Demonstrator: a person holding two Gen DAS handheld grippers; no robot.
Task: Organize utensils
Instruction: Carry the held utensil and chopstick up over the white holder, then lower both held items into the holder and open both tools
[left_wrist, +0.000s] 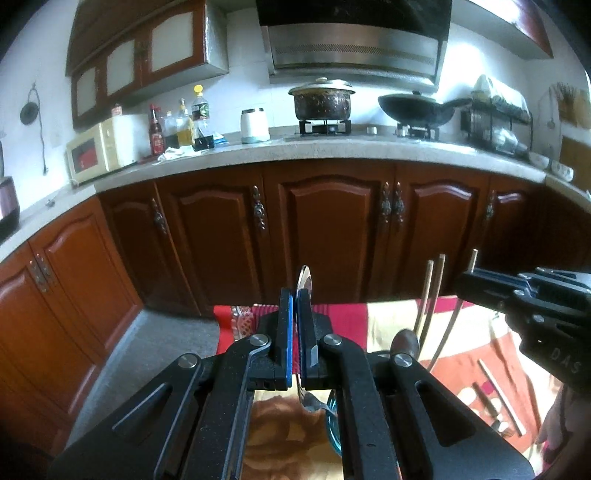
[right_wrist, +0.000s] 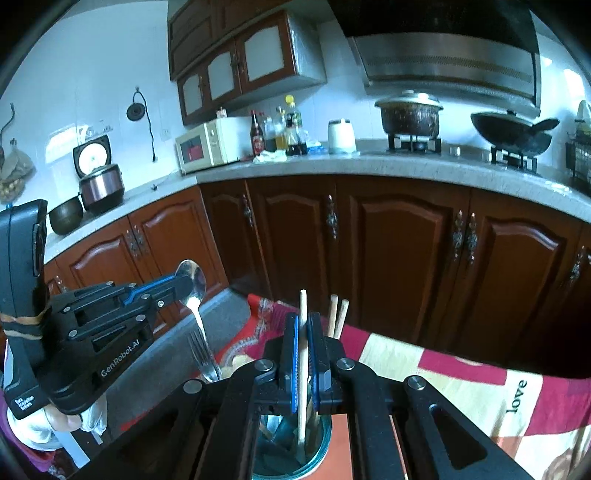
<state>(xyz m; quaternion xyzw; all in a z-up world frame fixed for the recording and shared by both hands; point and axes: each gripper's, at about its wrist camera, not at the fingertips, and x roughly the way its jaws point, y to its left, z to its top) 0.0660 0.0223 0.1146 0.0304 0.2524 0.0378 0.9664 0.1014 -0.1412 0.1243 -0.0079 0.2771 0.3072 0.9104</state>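
Your left gripper (left_wrist: 295, 325) is clamped on a metal spoon (right_wrist: 192, 284), bowl up, its handle running down toward the forks (right_wrist: 205, 354) beside the glass jar (right_wrist: 314, 454). Your right gripper (right_wrist: 303, 354) is closed on one wooden chopstick (right_wrist: 303, 369) whose lower end sits inside the jar, right under its fingers. Two more chopsticks (right_wrist: 338, 314) stand just behind. The patterned tablecloth (right_wrist: 461, 373) ends close ahead, with floor between its edge and the brown cabinets (left_wrist: 332, 229).

left wrist: close over its fingers, facing stove counter (left_wrist: 295, 147) | right wrist: same; both share cabinets (right_wrist: 406, 251)
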